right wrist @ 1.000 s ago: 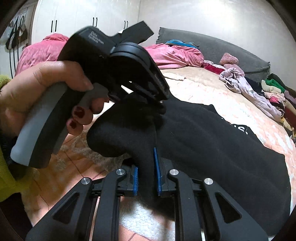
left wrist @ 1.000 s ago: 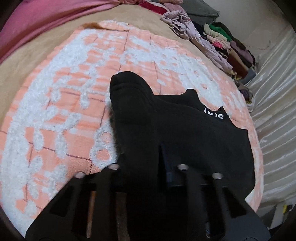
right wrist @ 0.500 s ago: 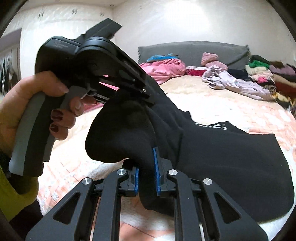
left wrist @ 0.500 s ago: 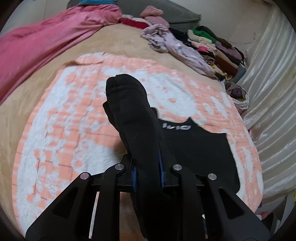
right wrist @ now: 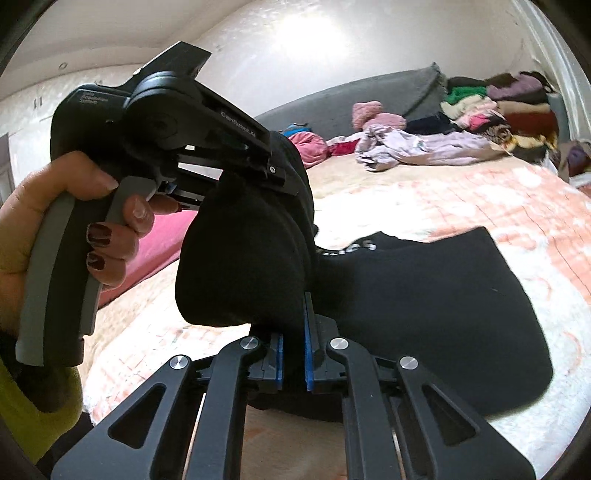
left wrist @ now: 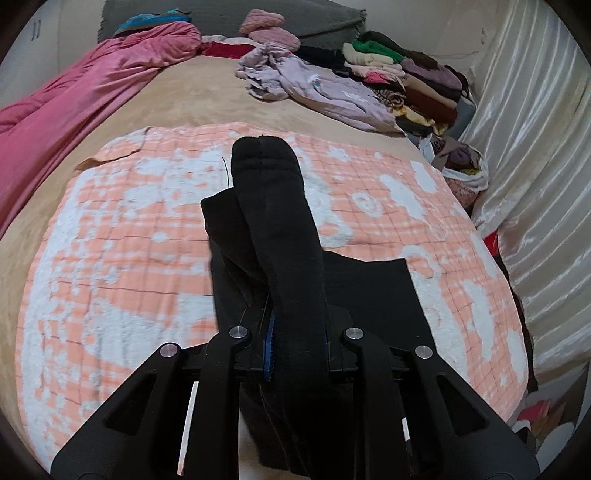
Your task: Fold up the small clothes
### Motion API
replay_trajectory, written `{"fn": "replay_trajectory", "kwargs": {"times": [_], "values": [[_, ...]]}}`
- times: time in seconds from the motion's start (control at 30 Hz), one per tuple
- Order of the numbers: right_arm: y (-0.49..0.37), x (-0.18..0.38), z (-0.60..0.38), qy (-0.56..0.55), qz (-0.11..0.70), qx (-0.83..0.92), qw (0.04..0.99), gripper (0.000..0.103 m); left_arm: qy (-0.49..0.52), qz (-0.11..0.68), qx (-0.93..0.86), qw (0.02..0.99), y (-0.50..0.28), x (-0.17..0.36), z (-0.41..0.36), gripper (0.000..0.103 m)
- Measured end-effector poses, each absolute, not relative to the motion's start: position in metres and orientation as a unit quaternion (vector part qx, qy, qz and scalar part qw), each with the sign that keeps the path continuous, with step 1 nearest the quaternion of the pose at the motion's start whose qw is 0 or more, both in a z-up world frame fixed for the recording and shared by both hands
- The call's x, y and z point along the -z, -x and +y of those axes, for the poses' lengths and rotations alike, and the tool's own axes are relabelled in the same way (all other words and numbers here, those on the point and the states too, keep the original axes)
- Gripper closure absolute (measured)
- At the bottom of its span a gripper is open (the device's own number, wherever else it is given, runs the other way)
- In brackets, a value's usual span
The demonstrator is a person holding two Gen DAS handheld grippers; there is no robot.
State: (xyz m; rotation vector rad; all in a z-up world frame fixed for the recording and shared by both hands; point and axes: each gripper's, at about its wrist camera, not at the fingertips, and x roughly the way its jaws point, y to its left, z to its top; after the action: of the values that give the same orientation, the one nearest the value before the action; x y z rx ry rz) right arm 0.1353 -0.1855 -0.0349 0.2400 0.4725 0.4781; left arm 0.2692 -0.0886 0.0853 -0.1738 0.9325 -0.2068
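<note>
A black garment (left wrist: 288,236) with white lettering (right wrist: 354,248) is held up by both grippers above an orange-and-white blanket (left wrist: 122,236). My left gripper (left wrist: 297,339) is shut on a thick fold of it, which sticks up past the fingers. My right gripper (right wrist: 293,347) is shut on another fold of the same black garment (right wrist: 424,306). The rest of the cloth hangs down to the blanket (right wrist: 480,192). In the right wrist view the left gripper (right wrist: 273,173), held by a hand, clamps the cloth just above and left of my right one.
A pink duvet (left wrist: 74,99) lies along the bed's left side. A lilac garment (left wrist: 325,88) and a stack of folded clothes (left wrist: 406,74) sit at the far right, by a grey headboard (left wrist: 310,22). A shiny curtain (left wrist: 535,147) hangs on the right.
Both grippers have lifted the black garment higher off the blanket. More of the bed's far end and the room show in both views. Both grips have held.
</note>
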Motion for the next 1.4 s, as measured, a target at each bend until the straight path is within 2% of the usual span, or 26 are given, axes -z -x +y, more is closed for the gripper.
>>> {"fn": "replay_trajectory", "kwargs": {"times": [0.47, 0.73, 0.8, 0.83, 0.9, 1.07, 1.17, 1.4], "values": [[-0.125, 0.06, -0.243, -0.171, 0.255, -0.194, 0.932, 0.096, 0.026, 0.482, 0.108, 0.869, -0.285, -0.057, -0.18, 0.092], [-0.128, 0.073, -0.258, -0.198, 0.27, -0.184, 0.924, 0.096, 0.014, 0.493, 0.104, 0.864, -0.291, -0.04, -0.204, 0.09], [-0.129, 0.072, -0.259, -0.203, 0.272, -0.182, 0.923, 0.096, 0.024, 0.494, 0.109, 0.862, -0.292, -0.037, -0.207, 0.086], [-0.129, 0.073, -0.26, -0.205, 0.273, -0.181, 0.922, 0.096, 0.033, 0.494, 0.116, 0.861, -0.292, -0.037, -0.207, 0.073], [-0.129, 0.074, -0.262, -0.208, 0.276, -0.176, 0.922, 0.096, 0.073, 0.491, 0.159, 0.853, -0.289, -0.038, -0.204, 0.058], [-0.134, 0.085, -0.28, -0.248, 0.293, -0.166, 0.908, 0.096, 0.128, 0.456, 0.177, 0.863, -0.272, -0.052, -0.173, 0.058], [-0.134, 0.089, -0.285, -0.261, 0.298, -0.169, 0.902, 0.096, 0.118, 0.429, 0.143, 0.884, -0.258, -0.056, -0.145, 0.059], [-0.129, 0.088, -0.286, -0.258, 0.311, -0.164, 0.9, 0.096, 0.105, 0.428, 0.081, 0.894, -0.236, -0.021, -0.088, 0.06]]}}
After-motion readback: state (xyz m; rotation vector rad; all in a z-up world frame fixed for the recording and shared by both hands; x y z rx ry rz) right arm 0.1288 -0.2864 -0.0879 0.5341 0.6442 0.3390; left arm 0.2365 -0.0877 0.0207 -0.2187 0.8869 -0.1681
